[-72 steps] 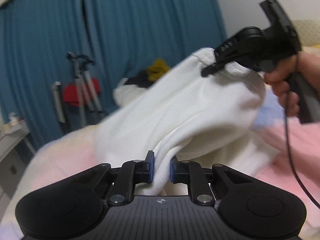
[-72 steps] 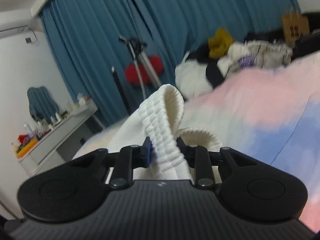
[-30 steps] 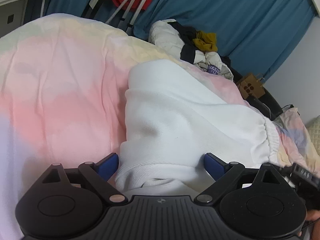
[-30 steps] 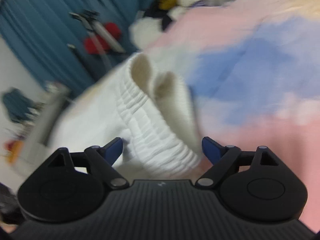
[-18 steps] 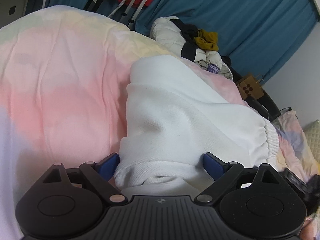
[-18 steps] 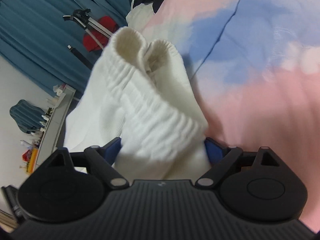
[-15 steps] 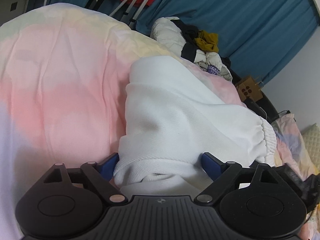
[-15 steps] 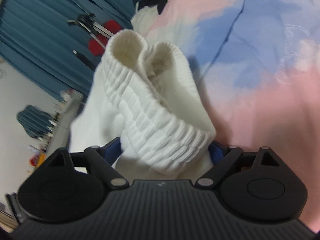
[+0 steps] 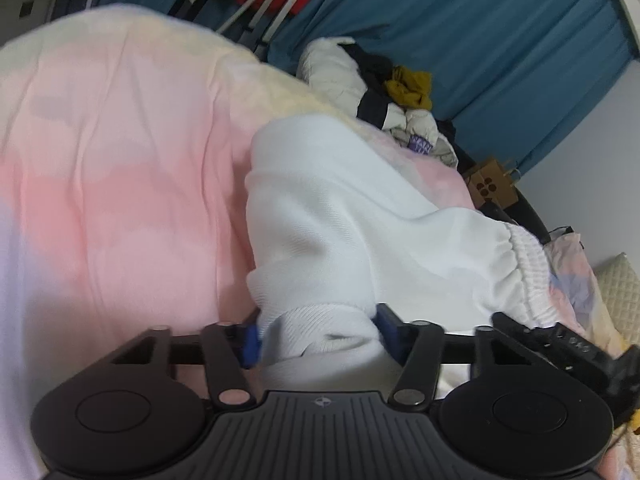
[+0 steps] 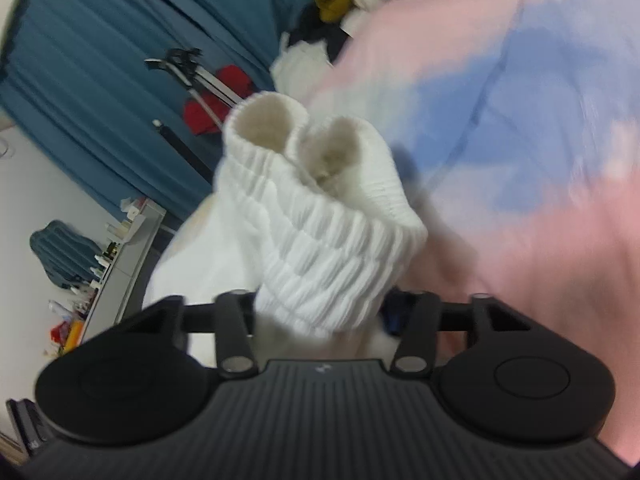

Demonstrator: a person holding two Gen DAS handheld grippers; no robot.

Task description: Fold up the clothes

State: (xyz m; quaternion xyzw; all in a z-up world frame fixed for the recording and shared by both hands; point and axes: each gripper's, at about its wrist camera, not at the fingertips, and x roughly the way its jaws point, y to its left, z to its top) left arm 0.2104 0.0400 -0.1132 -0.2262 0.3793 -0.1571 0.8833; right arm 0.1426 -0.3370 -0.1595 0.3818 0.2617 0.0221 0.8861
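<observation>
White sweatpants (image 9: pixel 340 216) lie folded over on the pink and blue bedspread (image 9: pixel 100 184). My left gripper (image 9: pixel 320 336) has closed its blue pads onto the bunched hem end of the pants. My right gripper (image 10: pixel 324 312) has closed onto the ribbed elastic waistband (image 10: pixel 320 248), which stands up doubled in two loops in front of it. The right gripper's body (image 9: pixel 568 352) shows at the lower right of the left wrist view, beside the waistband (image 9: pixel 528 272).
A pile of other clothes (image 9: pixel 380 92) lies at the far end of the bed before blue curtains (image 9: pixel 480 40). A tripod with a red cloth (image 10: pixel 208 88) stands by the curtains. A shelf with small items (image 10: pixel 116 252) is at the left. A cardboard box (image 9: pixel 492 188) sits off the bed's far side.
Both grippers were wide open around the cloth half a second ago; both have now narrowed onto it, the left on the hem, the right on the waistband. The right view is blurred from motion.
</observation>
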